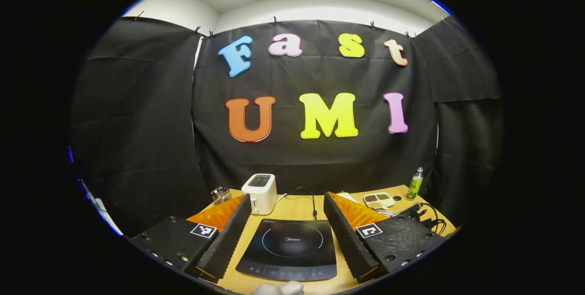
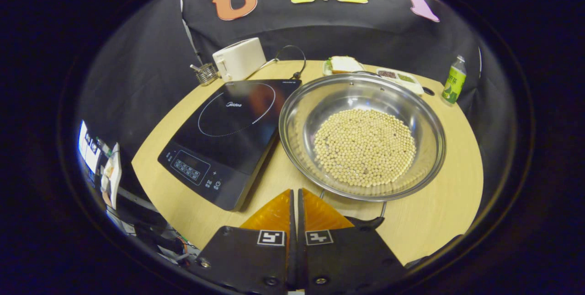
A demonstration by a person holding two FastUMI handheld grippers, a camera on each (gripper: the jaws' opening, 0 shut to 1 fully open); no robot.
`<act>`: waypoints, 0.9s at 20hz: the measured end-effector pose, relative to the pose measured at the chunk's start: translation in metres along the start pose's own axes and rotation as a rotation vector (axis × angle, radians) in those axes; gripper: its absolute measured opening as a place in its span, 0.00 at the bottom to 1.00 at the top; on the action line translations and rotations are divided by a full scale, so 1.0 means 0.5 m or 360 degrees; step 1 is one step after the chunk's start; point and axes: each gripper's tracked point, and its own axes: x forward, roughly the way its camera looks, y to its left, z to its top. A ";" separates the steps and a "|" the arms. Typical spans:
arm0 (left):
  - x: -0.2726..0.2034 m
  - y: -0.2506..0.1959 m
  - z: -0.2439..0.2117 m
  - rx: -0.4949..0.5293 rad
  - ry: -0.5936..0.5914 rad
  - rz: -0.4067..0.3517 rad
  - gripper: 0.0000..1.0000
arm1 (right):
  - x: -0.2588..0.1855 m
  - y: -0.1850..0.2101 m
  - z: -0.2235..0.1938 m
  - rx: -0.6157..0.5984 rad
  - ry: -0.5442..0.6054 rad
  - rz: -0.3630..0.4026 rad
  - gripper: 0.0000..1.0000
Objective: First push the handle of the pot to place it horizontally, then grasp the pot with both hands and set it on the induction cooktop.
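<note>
Pots: one steel pot (image 2: 363,137) of beans, right of black cooktop (image 2: 231,132).
Handle (image 2: 352,212): partly hidden.
Left gripper (image 1: 288,206): fingers apart.
Right gripper (image 2: 295,194): fingers closed together.

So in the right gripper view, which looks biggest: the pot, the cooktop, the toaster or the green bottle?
1. Pot
2. Induction cooktop, nearly the same as the pot
3. Toaster
4. Green bottle
The toaster and bottle sit farther back, so they may look smaller than they are.

Shiny polished metal pot (image 2: 363,103), glossy black glass induction cooktop (image 2: 228,135), matt pale wood-look table (image 2: 438,203).
</note>
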 end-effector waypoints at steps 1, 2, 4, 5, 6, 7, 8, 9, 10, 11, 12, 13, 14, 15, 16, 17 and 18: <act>-0.003 0.000 0.000 0.0004 -0.0004 0.0001 0.95 | 0.000 0.000 -0.002 0.0000 0.0009 0.0005 0.04; -0.003 -0.001 -0.002 0.0006 -0.0004 -0.0001 0.95 | -0.001 0.000 -0.004 0.0008 0.0005 0.0006 0.04; -0.004 -0.007 -0.007 0.0002 0.0003 -0.0008 0.95 | -0.001 -0.005 -0.008 0.0021 0.0013 0.0008 0.04; -0.005 -0.010 -0.011 0.0002 0.0011 -0.0013 0.95 | -0.001 -0.008 -0.012 0.0027 0.0020 0.0010 0.04; -0.007 -0.014 -0.014 -0.0001 0.0016 -0.0018 0.95 | -0.003 -0.011 -0.018 0.0029 0.0025 0.0007 0.00; -0.006 -0.017 -0.016 -0.0002 0.0020 -0.0022 0.95 | -0.004 -0.017 -0.023 0.0030 0.0033 0.0001 0.04; -0.007 -0.020 -0.016 -0.0002 0.0021 -0.0024 0.85 | -0.006 -0.023 -0.030 0.0038 0.0039 -0.0002 0.04; -0.009 -0.022 -0.013 -0.0001 0.0017 -0.0022 0.95 | -0.008 -0.029 -0.033 0.0055 0.0037 -0.0009 0.03; -0.009 -0.022 -0.012 0.0000 0.0010 -0.0021 0.95 | -0.011 -0.037 -0.036 0.0068 0.0037 -0.0015 0.04; -0.008 -0.027 -0.011 0.0001 0.0009 -0.0025 0.95 | -0.014 -0.045 -0.036 0.0073 0.0037 -0.0022 0.04; -0.008 -0.030 -0.014 0.0001 0.0014 -0.0030 0.84 | -0.015 -0.053 -0.038 0.0077 0.0037 -0.0031 0.04; -0.007 -0.034 -0.016 -0.0001 0.0016 -0.0036 0.95 | -0.018 -0.062 -0.038 0.0077 0.0038 -0.0041 0.04; -0.005 -0.039 -0.015 -0.0004 0.0018 -0.0041 0.95 | -0.020 -0.069 -0.040 0.0080 0.0037 -0.0050 0.04; -0.004 -0.043 -0.016 -0.0007 0.0022 -0.0048 0.95 | -0.023 -0.077 -0.041 0.0085 0.0037 -0.0058 0.04; -0.004 -0.047 -0.018 -0.0010 0.0023 -0.0052 0.95 | -0.025 -0.084 -0.043 0.0088 0.0036 -0.0066 0.04; -0.004 -0.052 -0.018 -0.0012 0.0023 -0.0059 0.95 | -0.027 -0.094 -0.044 0.0092 0.0034 -0.0077 0.04; -0.003 -0.057 -0.017 -0.0013 0.0022 -0.0067 0.95 | -0.030 -0.102 -0.046 0.0097 0.0034 -0.0087 0.00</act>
